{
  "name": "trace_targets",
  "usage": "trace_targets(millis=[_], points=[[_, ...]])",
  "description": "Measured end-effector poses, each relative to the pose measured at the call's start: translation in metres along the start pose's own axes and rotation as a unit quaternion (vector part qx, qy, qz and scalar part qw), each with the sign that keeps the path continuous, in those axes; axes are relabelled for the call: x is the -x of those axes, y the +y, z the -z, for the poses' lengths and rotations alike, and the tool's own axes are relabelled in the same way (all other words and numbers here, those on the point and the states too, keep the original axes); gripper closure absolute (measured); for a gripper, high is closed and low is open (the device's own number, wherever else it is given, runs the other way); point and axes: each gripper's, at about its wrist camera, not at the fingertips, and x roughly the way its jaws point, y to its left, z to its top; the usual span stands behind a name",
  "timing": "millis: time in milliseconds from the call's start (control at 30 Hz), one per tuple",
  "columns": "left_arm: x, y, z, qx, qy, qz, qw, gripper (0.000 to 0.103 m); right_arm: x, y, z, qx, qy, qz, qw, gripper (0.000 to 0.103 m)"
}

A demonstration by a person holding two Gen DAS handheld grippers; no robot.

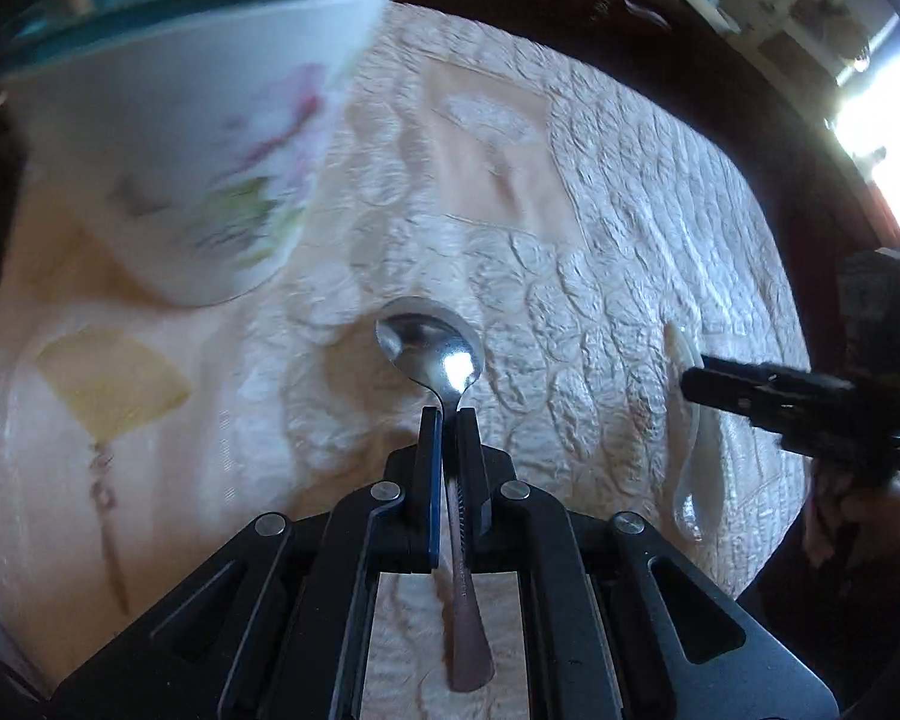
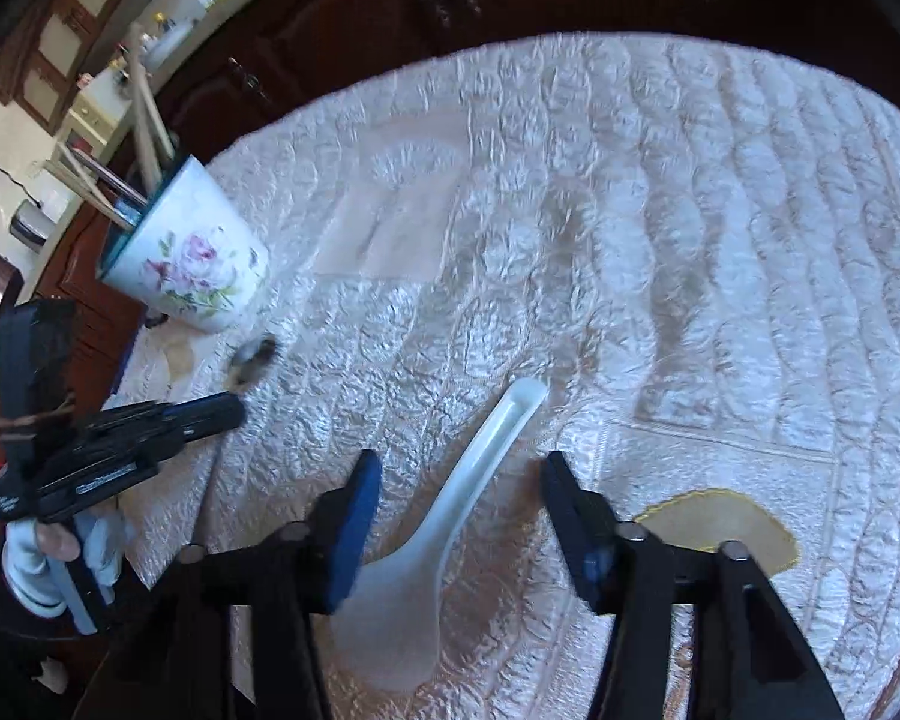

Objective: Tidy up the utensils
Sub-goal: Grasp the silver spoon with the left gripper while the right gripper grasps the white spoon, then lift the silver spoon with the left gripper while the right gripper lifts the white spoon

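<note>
Two spoons in play. Metal spoon (image 1: 444,420) clamped by its neck in the left claw (image 1: 448,420), bowl forward, raised over the quilted cloth (image 1: 600,210) on the tabletop, handle running back between the fingers; stamped lettering on the handle, too small to read. White ceramic spoon (image 2: 444,504) flat on the cloth between the spread, empty fingers of the right claw (image 2: 459,483), untouched. Floral cup (image 2: 192,258) with a teal rim farther off, already crowded with utensils. Small print on the left claw body, unreadable.
</note>
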Motion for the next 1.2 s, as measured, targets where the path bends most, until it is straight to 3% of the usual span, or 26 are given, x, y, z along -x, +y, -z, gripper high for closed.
trace_targets(millis=[133,333,467,633,800,867,1000,1200], points=[[0.02,0.002,0.001,0.006,-0.028,0.012,0.9995,0.101,-0.009,0.004,-0.005,-0.007,-0.009,-0.008,1.0,0.087],[0.029,0.009,-0.001,0.015,-0.037,0.007,0.9992,0.101,0.004,0.03,-0.013,0.036,-0.033,-0.009,0.999,0.091],[0.027,0.011,0.004,0.021,-0.029,0.01,0.9993,0.1,0.011,0.037,-0.015,0.037,-0.044,-0.016,0.998,0.091],[0.026,0.019,0.002,0.043,-0.022,0.001,0.9988,0.076,0.008,0.034,-0.014,0.03,-0.029,-0.023,0.999,0.091],[0.021,0.036,0.002,0.094,-0.011,0.018,0.9954,0.073,-0.001,0.029,-0.011,0.02,-0.007,-0.029,0.999,0.091],[0.019,0.04,0.002,0.109,-0.008,0.026,0.9937,0.073,-0.005,0.027,-0.011,0.017,0.002,0.001,1.0,0.09],[0.011,0.036,0.002,0.113,-0.004,0.028,0.9932,0.072,-0.001,0.023,-0.012,0.005,-0.007,-0.001,1.0,0.079],[0.01,0.026,-0.002,0.118,-0.029,0.052,0.9913,0.072,0.016,0.016,-0.013,-0.008,-0.025,-0.008,1.0,0.078]])
